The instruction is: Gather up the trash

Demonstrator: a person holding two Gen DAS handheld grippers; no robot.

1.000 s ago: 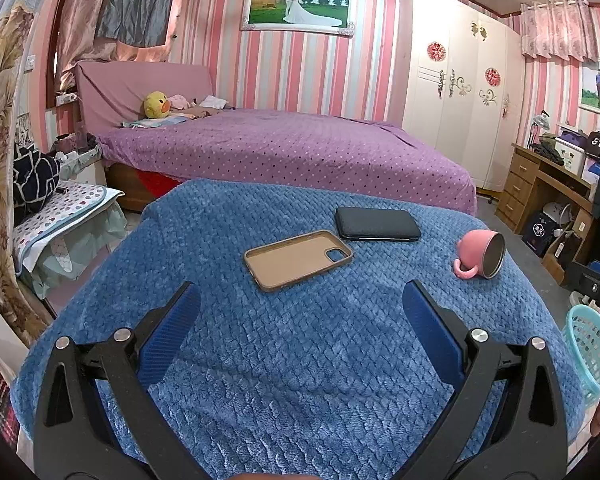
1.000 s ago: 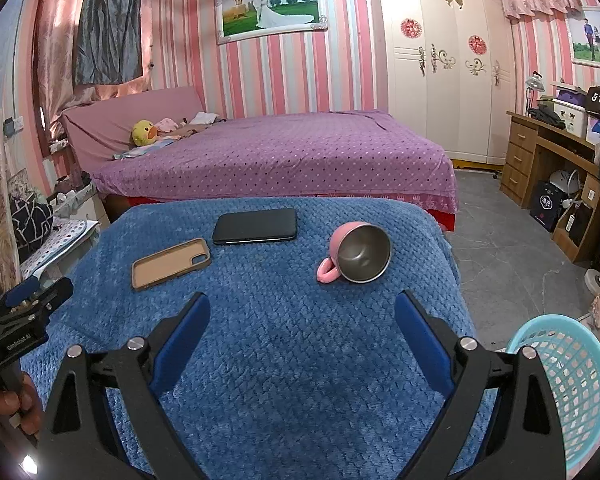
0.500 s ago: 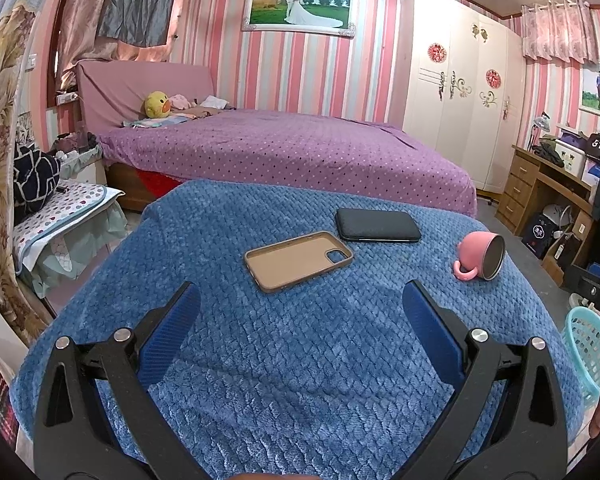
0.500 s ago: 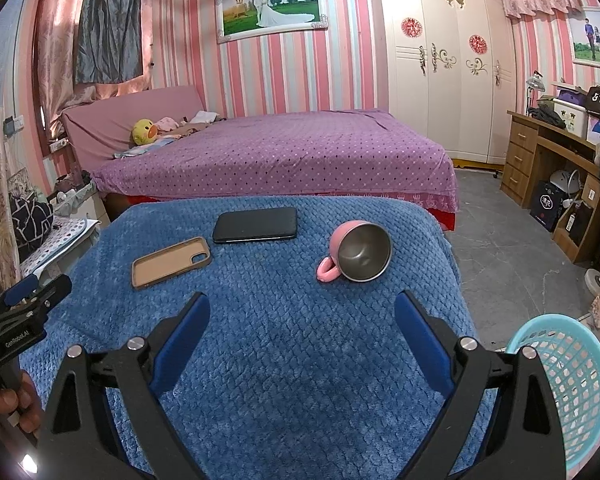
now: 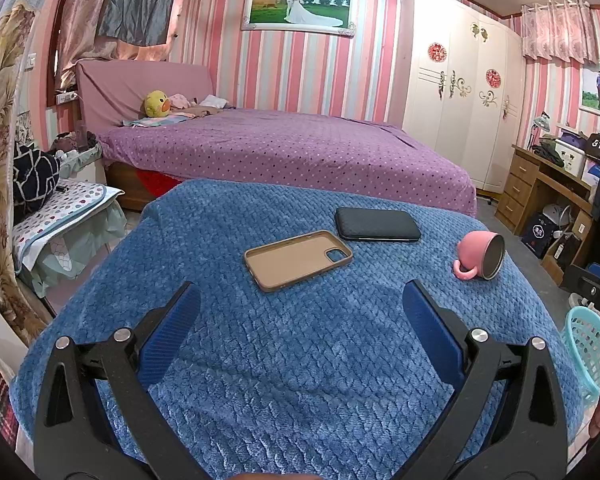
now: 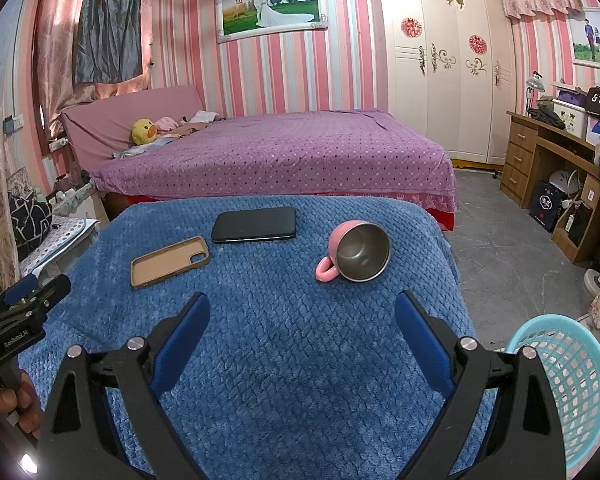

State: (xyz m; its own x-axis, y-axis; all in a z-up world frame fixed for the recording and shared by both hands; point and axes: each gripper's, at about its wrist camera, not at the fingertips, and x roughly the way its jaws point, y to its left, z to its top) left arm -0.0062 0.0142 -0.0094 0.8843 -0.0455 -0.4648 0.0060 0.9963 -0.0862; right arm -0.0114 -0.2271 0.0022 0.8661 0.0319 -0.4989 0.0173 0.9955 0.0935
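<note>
1. the left tool [image 5: 300,304] hangs over the near part of a table covered with a blue blanket [image 5: 292,360]; its two blue-padded fingers [image 5: 168,336] are spread wide and hold nothing.
2. the right tool [image 6: 302,316] hovers over the same blanket, also spread wide and empty, its fingers [image 6: 420,344] well apart.
3. a tan phone case [image 5: 298,259] lies flat with its hollow side up, near the middle of the blanket, ahead of the left tool.
4. a black phone [image 5: 377,224] lies flat just beyond the case, close to its camera-hole corner; whether they touch is hard to tell.
5. a pink mug [image 6: 354,251] lies on its side toward the right of the blanket, its metal inside facing the right tool and its handle on the blanket.
6. a light blue basket [image 6: 568,380] stands on the floor beside the right edge of the table, close to the right tool.
7. no clear piece of trash shows on the blanket; only the case, phone and mug lie there.
8. a bed with a purple dotted cover [image 5: 284,148] stands beyond the table.
</note>
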